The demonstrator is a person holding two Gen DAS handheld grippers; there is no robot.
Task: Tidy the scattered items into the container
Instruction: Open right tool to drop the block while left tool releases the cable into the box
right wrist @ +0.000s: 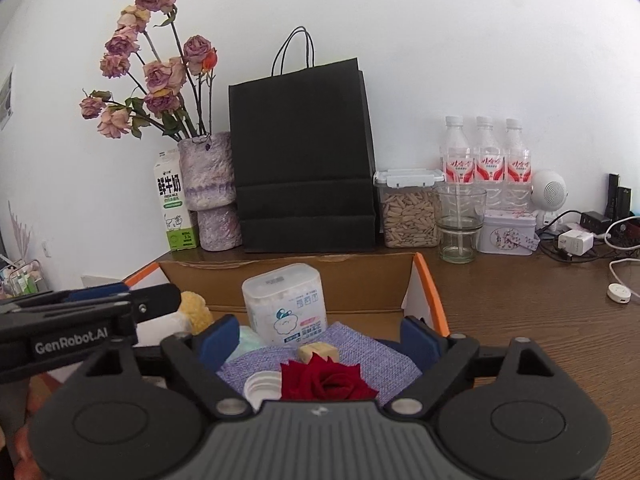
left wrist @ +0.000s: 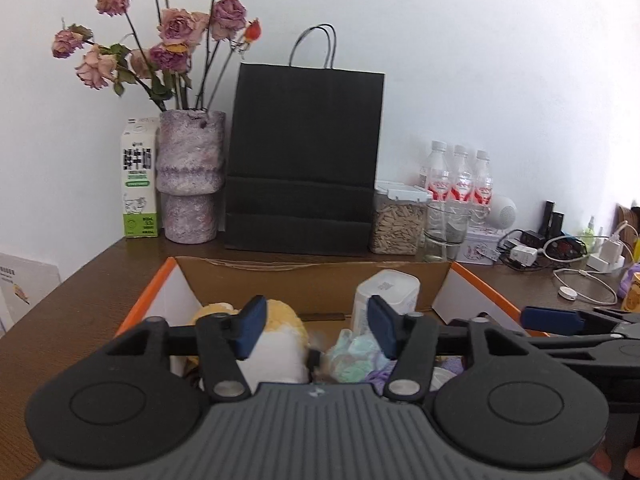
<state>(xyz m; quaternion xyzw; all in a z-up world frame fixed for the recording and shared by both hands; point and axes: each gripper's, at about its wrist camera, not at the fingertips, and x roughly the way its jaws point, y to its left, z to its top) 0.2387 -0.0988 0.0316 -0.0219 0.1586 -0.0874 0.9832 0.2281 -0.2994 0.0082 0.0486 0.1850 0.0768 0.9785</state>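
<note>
both grippers, left gripper (left wrist: pixel 316 328) and right gripper (right wrist: pixel 320 338), hover wide-fingered and empty over the cardboard box (right wrist: pixel 288 280) holding a red rose (right wrist: pixel 326 382).

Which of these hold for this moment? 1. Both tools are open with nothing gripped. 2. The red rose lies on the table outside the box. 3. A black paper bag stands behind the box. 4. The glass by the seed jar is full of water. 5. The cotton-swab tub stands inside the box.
1. True: the left tool and the right tool both stand open over the box, their pads touching nothing.
2. False: the red rose lies inside the box, on the purple cloth.
3. True: the black paper bag stands upright behind it.
4. False: the glass looks empty.
5. True: the cotton-swab tub stands upright in the box.
</note>
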